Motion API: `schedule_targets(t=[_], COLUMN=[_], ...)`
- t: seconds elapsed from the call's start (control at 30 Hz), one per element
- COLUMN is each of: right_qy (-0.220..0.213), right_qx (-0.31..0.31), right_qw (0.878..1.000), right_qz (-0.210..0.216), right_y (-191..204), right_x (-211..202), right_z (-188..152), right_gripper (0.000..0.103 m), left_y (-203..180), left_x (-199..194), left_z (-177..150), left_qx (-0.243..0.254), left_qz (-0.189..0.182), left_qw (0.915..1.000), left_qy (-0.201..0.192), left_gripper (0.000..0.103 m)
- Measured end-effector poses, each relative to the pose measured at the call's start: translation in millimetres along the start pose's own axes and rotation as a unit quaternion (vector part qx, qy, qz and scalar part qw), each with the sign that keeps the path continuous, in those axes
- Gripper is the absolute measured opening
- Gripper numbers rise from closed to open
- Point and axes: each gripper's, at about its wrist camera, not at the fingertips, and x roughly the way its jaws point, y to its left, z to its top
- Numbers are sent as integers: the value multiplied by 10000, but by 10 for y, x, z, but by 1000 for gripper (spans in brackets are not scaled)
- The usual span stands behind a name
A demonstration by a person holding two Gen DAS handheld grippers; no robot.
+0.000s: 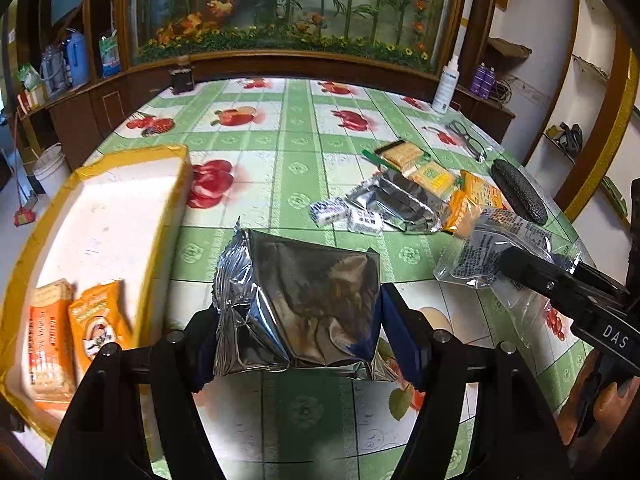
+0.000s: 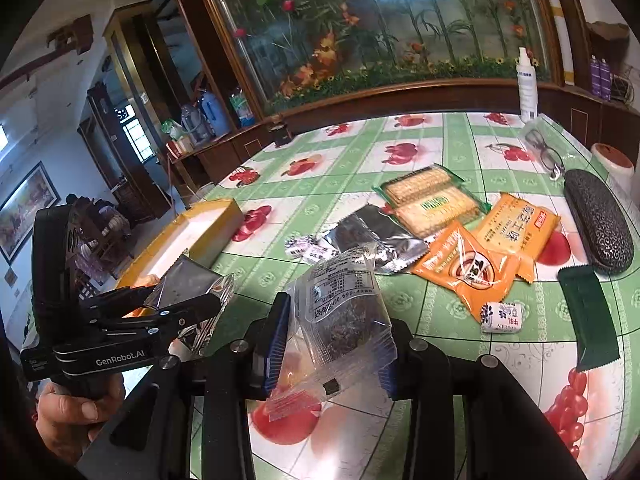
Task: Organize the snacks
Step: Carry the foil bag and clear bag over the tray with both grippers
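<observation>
Two grippers were up over the table (image 1: 256, 136), and each one held a snack. The left gripper (image 1: 298, 330) had its blue pads pressed on both sides of a silver bag (image 1: 304, 300), so the bag hung above the green cloth with red fruit on it. The right gripper (image 2: 334, 354) pinched a clear packet (image 2: 340, 312) with dark food inside and small print on its front. That packet stood nearly upright between the blue pads.

Left of the silver bag sat a box (image 1: 120, 176), yellow on its rim and white inside. Two orange packs (image 1: 72, 332) lay in its near end, side by side. The silver bag was just beside the box, not in it.

More snacks lay in a bunch farther back on the table. Seen from the right wrist, a cracker pack (image 2: 430, 196) with a green edge lay at the back. A flat silver pack (image 2: 376, 240) lay in front of it. Two orange packets (image 2: 480, 260) overlapped to the right of that. Small blue and white candies (image 2: 310, 248) sat left of the flat silver pack, and one more candy (image 2: 502, 316) lay near the orange packets. A dark green wrapper (image 2: 588, 316) lay alone on the right.

A black glasses case (image 2: 598, 224) and a pair of glasses (image 2: 544, 152) sat at the far right. A white spray bottle (image 2: 527, 84) stood at the back edge. A hand (image 2: 74, 416) gripped the handle of the left gripper.
</observation>
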Motion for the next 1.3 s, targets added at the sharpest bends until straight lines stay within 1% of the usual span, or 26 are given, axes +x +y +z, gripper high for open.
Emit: schedule_targets(t=[0.27,0.97,1.13,1.3], right_qy=[-62,-13,95,203], right_qx=[4,-357,-428,-580], right_qw=[9998,9979,9967,9936], right_qz=[202,538,682,943], right_y=[121,588,701,933], right_x=[-20,57,160,324], right_z=[46,55,83,140], right_gripper=[39,39,39,39], left_y=[135,538,677,897], left_x=[-170,-391,-480,-591], left_z=[-8,-107,-146,-173], left_qx=[-76,-431,-559,-763], left_qz=[293,755,821,949], left_qw=[9994,9952,9938,9909], left_qy=[-186,-439,-500,-574], left_gripper=[70,70,70,70])
